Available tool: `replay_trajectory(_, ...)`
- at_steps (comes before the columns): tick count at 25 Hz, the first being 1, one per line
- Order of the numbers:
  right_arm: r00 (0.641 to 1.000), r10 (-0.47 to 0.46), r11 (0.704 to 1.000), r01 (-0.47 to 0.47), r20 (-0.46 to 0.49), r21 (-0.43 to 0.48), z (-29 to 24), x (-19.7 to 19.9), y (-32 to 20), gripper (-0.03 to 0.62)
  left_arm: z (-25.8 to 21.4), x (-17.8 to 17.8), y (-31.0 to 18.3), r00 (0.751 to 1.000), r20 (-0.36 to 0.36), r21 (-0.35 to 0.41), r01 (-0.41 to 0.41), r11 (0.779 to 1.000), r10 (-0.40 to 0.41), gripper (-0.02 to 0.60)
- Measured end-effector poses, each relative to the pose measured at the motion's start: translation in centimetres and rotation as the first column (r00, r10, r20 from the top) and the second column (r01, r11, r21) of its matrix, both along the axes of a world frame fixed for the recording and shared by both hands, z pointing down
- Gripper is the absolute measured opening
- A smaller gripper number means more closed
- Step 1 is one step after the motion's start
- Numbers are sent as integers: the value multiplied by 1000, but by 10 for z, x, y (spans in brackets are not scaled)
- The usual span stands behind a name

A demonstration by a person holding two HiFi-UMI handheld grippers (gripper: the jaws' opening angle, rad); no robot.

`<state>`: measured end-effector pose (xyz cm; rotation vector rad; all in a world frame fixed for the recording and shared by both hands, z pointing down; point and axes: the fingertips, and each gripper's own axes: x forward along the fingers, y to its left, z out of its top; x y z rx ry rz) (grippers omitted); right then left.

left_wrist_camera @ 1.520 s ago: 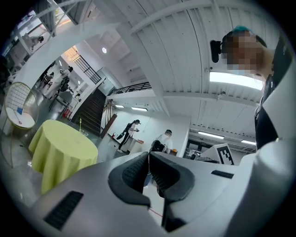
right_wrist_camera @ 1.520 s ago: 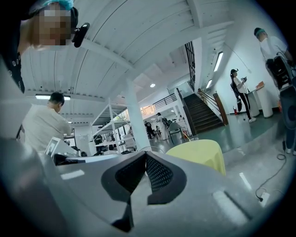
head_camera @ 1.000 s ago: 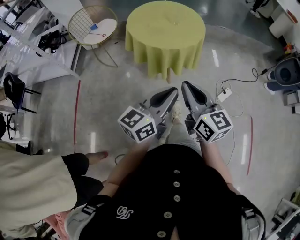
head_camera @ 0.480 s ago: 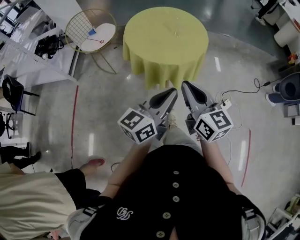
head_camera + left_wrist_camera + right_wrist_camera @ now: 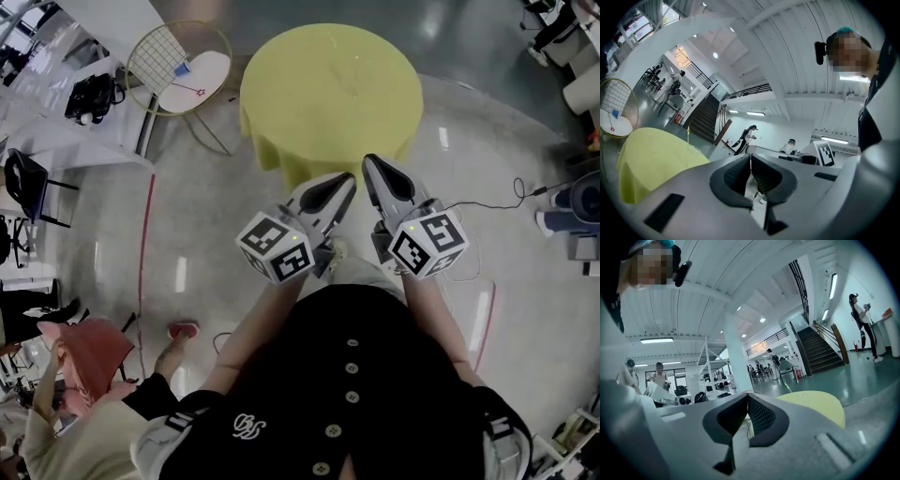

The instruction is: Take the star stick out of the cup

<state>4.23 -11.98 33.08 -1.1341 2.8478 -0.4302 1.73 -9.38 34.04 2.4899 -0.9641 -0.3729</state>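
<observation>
A round table under a yellow cloth (image 5: 328,94) stands on the floor ahead of me. In the left gripper view a thin yellow star stick (image 5: 688,134) stands upright in a clear cup (image 5: 695,149) on that cloth. The right gripper view shows the same stick (image 5: 788,388), small, over the table top. My left gripper (image 5: 345,183) and right gripper (image 5: 370,165) hang side by side short of the table's near edge, well apart from the cup. Both are shut, pads together, with nothing between them.
A round wire basket stand (image 5: 178,58) at the far left holds a white tray with a small red star stick (image 5: 192,91) and a blue piece. White shelving (image 5: 66,84) lies left. A crouching person (image 5: 84,375) is at lower left. A cable (image 5: 487,202) runs right.
The yellow table has drawn nearer to both grippers as I walk forward. The person at lower left has shifted and now crouches lower. The grippers keep the same pose, still shut.
</observation>
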Motion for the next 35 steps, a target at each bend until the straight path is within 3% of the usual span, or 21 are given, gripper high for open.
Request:
replay_trajectory(13, 999, -35, 999, 35, 15, -23, 6, 16, -89, 3, 3, 25, -93, 999, 29, -17, 18, 1000, -17, 18)
replay_trajectory(35, 1000, -4, 996, 6, 28, -94, 26, 19, -133, 3, 11, 24, -148, 999, 33, -48, 17, 999, -15, 18)
